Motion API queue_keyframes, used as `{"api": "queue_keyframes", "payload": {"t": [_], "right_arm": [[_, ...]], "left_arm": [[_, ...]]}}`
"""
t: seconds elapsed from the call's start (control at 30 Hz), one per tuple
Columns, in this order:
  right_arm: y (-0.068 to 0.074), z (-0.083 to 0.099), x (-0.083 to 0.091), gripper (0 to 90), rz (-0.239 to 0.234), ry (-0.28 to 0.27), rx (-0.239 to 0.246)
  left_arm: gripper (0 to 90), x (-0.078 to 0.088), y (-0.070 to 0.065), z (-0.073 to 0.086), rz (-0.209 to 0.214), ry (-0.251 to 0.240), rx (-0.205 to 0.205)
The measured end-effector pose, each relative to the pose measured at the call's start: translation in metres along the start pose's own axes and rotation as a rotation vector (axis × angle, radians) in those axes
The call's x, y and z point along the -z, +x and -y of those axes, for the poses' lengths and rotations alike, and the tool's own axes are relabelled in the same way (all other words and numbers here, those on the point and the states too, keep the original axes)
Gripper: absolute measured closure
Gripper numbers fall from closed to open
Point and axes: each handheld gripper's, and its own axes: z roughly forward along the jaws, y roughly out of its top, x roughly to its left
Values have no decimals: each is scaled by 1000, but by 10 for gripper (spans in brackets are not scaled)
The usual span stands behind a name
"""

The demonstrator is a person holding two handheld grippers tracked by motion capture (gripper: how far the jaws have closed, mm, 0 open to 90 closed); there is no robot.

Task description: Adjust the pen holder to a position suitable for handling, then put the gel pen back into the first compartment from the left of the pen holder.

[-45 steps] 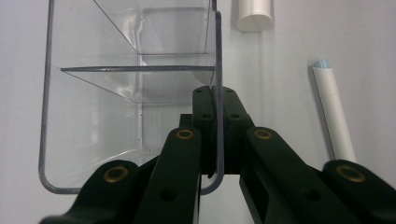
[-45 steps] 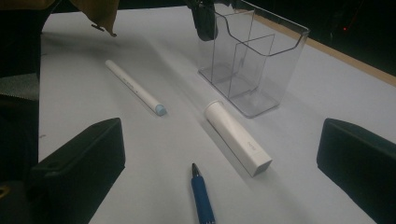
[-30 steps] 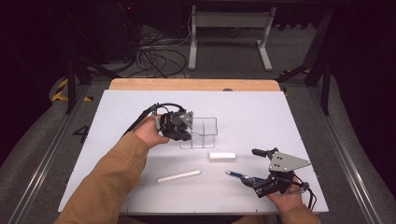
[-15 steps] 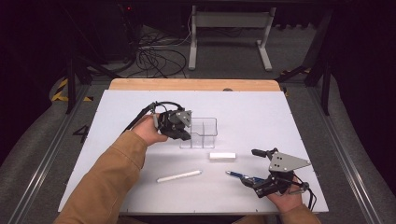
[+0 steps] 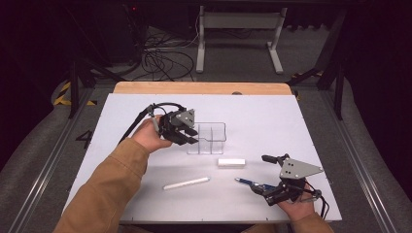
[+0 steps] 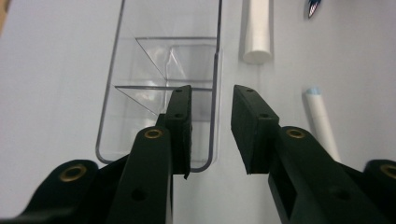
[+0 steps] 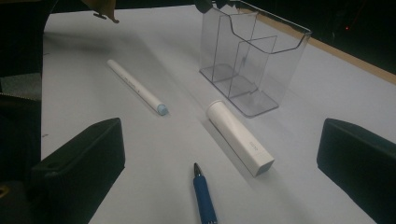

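At the near right edge of the white table [image 5: 311, 126], the right gripper [image 5: 265, 190] rests low with its jaws spread wide and nothing between them; a blue pen [image 7: 204, 198] lies on the table in the gap between them, its tip pointing away. Just beyond it lies a white rectangular tube [image 5: 231, 162], and to its left, nearer the middle, a slim white marker [image 5: 187, 183] with a pale blue end. Farther off, near the table's centre, stands the clear plastic organizer [image 5: 210, 138], upright, with dividers inside. The left gripper [image 5: 192, 135] hovers at its left end; its jaws have just been opening and now stand narrowly apart, one inside the organizer's wall and one outside, with the clear wall between them and not pinched.
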Motion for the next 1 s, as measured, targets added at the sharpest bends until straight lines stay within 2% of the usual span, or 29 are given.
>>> {"api": "queue_keyframes", "payload": {"t": [0.13,0.33,0.5,0.63,0.87,1.0], "right_arm": [[1,0,0,14,0,1,2],[1,-1,-1,14,3,1,3],[1,-1,-1,14,2,2,2],[1,-1,-1,14,6,2,4],[0,-3,1,14,16,1,2],[0,-5,2,13,20,-1,3]], "left_arm": [[648,11,-7,-1,-9,-40,19],[579,18,-14,1,-27,-70,43],[470,21,-18,7,-33,-80,80],[444,28,-27,16,-66,-131,115],[408,43,-48,34,-74,-250,181],[355,49,-61,45,-105,-300,204]]}}
